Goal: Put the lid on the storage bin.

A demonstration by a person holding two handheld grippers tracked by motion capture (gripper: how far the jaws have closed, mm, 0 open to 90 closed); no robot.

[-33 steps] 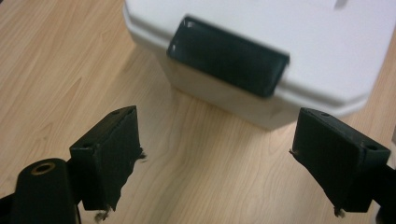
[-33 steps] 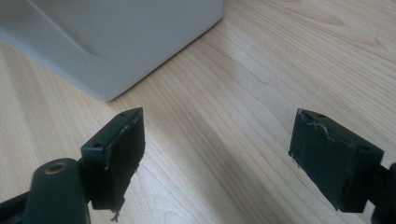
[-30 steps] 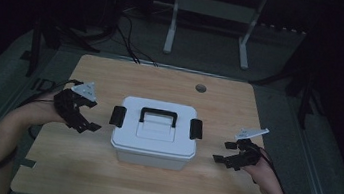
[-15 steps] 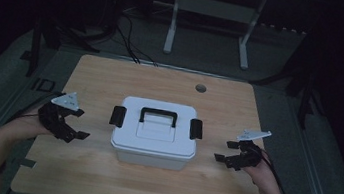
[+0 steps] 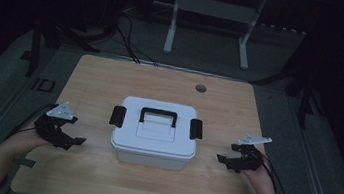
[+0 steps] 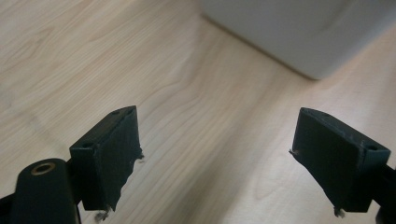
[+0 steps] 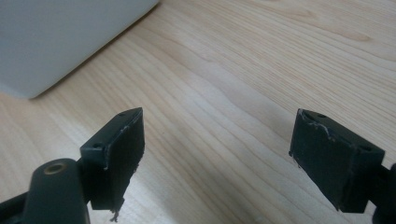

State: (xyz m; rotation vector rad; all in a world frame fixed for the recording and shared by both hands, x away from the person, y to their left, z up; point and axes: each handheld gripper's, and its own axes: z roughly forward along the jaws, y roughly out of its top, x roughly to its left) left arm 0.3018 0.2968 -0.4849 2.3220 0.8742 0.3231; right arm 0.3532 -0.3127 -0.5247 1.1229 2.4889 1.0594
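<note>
The white box (image 5: 155,134) sits lid-on at the middle of the bench (image 5: 112,79). Your left gripper (image 5: 65,136) waits at its nine o'clock, your right gripper (image 5: 230,161) at three, fingers apart and empty. Approach both black latches (image 5: 117,115) level and together.

My left gripper (image 5: 75,140) has dropped from above the table's (image 5: 111,84) left edge toward its front-left corner; my right gripper (image 5: 222,160) has sunk slightly.

Box (image 5: 154,137) on table (image 5: 112,79), between tongs.
</note>
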